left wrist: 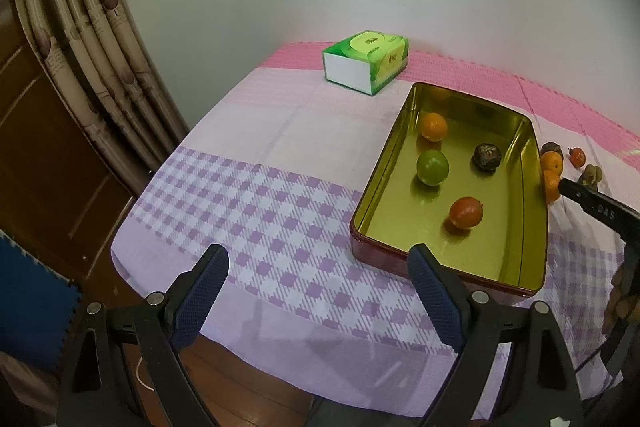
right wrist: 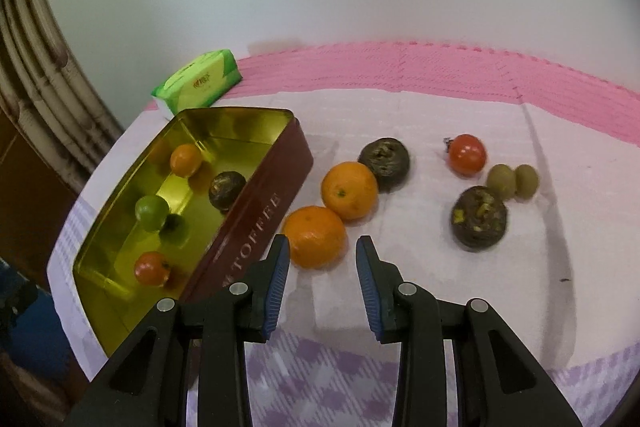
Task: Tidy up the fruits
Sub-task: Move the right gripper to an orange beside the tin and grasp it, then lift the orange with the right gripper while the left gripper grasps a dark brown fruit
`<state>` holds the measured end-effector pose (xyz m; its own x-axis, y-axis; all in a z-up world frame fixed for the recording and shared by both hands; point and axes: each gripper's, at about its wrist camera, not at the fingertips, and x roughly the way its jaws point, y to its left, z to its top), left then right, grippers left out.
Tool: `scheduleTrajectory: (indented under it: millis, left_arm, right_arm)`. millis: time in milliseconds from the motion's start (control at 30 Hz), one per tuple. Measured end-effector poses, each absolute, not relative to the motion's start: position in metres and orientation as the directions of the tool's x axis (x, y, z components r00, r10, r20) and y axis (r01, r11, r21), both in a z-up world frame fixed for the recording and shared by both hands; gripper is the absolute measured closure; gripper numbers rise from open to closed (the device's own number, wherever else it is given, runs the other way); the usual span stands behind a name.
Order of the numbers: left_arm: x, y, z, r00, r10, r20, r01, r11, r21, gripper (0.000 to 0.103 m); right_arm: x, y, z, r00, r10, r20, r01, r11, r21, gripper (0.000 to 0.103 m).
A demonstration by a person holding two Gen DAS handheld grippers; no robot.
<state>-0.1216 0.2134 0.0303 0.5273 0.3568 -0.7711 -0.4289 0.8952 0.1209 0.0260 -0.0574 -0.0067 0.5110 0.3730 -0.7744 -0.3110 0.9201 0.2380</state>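
A dark red tin (left wrist: 412,261) (right wrist: 256,211) with a gold inside holds an orange (left wrist: 433,126), a green lime (left wrist: 432,167), a dark brown fruit (left wrist: 487,157) and a red-orange fruit (left wrist: 465,212). To its right on the cloth lie two oranges (right wrist: 317,237) (right wrist: 350,190), two dark fruits (right wrist: 385,158) (right wrist: 479,218), a red fruit (right wrist: 467,153) and two small olive-green fruits (right wrist: 513,180). My right gripper (right wrist: 323,247) is open, its fingers on either side of the near orange. My left gripper (left wrist: 316,259) is open and empty over the table's near edge.
A green tissue pack (left wrist: 366,61) (right wrist: 200,83) lies behind the tin near the white wall. A pink mat (right wrist: 440,67) covers the back of the table. Curtains (left wrist: 80,27) and a wooden panel (left wrist: 48,163) stand to the left.
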Motion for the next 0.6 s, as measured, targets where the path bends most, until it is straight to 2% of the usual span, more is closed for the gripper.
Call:
scheduleTrajectory:
  millis: [367, 600]
  left_arm:
    - [-0.119, 0.208, 0.028, 0.531, 0.364, -0.765, -0.411, 0.900, 0.144, 0.015]
    - [-0.122, 0.196, 0.032, 0.564, 0.368, -0.739, -0.374, 0.912, 0.169, 0.015]
  right_arm:
    - [0.044, -0.042, -0.024, 0.472, 0.363, -0.803, -0.320, 0.920, 0.227, 0.062]
    - [-0.001, -0.107, -0.003, 0.557, 0.326, -0.764, -0.296, 0.937, 0.184, 0.063]
